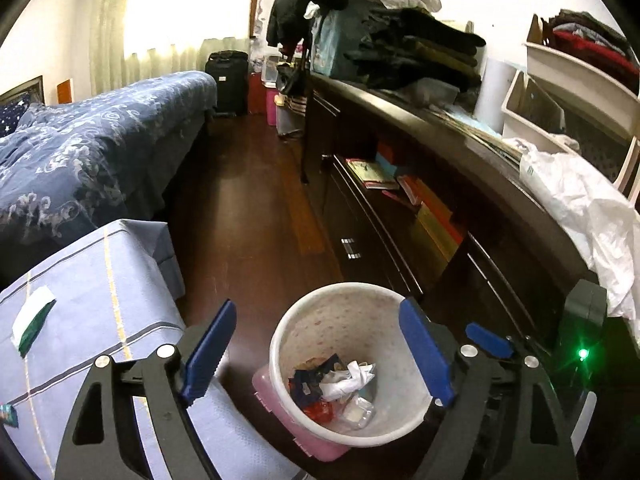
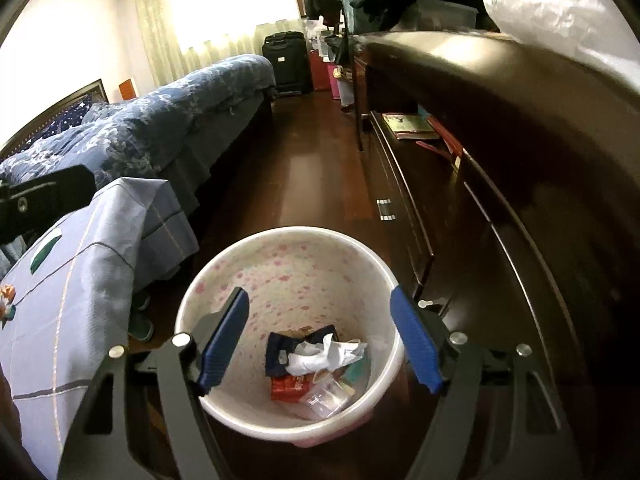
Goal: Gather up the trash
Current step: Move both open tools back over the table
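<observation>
1. Left wrist view: the left gripper (image 1: 320,352) has its blue pads spread wide with nothing between them. It hangs above the rim of the white bin (image 1: 280,344).
2. Right wrist view: the right gripper (image 2: 320,340) is likewise parted wide and empty, poised over the mouth of the white bin (image 2: 208,280).
3. Inside the bin lies the trash (image 2: 316,364): crumpled white paper, a dark blue wrapper, a red packet and a clear plastic piece, all at the bottom.
4. A pink box (image 1: 280,412) sits against the bin's lower left side in the left wrist view.
5. Left of the bin stands a surface draped in a pale blue checked cloth (image 1: 92,288); a white and green wrapper (image 1: 32,326) lies on it, and part of another colourful piece shows at the cloth's left edge.
6. Right of the bin runs a dark wooden cabinet (image 2: 500,200) with books on an open shelf; a white plastic bag (image 1: 580,208) lies on its top.
7. The bin stands on a dark wood floor (image 2: 316,176).
8. Further off are a bed with a blue patterned cover (image 1: 88,148), a black suitcase (image 1: 227,80) and a bright curtained window.
</observation>
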`<action>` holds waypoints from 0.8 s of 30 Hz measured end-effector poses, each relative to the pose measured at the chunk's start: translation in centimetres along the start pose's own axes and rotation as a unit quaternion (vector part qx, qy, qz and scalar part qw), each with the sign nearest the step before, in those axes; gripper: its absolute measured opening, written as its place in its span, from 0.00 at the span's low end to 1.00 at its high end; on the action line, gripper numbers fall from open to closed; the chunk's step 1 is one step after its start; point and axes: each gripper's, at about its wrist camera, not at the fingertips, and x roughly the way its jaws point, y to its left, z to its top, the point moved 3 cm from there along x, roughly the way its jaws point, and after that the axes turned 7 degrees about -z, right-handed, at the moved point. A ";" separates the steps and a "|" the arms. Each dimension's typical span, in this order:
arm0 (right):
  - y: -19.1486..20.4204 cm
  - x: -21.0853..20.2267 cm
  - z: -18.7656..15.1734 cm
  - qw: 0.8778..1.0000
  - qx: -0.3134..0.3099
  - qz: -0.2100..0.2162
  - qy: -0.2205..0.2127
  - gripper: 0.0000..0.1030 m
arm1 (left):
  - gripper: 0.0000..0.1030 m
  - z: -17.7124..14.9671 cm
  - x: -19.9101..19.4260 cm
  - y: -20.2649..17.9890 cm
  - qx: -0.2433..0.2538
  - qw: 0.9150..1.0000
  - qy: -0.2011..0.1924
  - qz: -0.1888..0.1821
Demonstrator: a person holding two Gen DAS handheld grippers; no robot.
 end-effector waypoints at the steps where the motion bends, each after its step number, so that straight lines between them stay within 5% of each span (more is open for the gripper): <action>1: 0.1 -0.4 0.0 1.000 -0.001 0.002 -0.003 0.73 | 0.82 -0.1 -0.5 0.2 -0.002 1.000 -0.004 0.004; 11: 3.2 -5.0 -0.8 0.999 -0.024 0.043 -0.019 0.77 | 0.89 -1.6 -6.6 3.4 -0.006 0.995 -0.035 0.094; 24: 16.0 -11.7 -3.3 0.979 -0.133 0.151 -0.035 0.79 | 0.94 -7.0 -17.8 14.9 -0.109 0.964 -0.058 0.234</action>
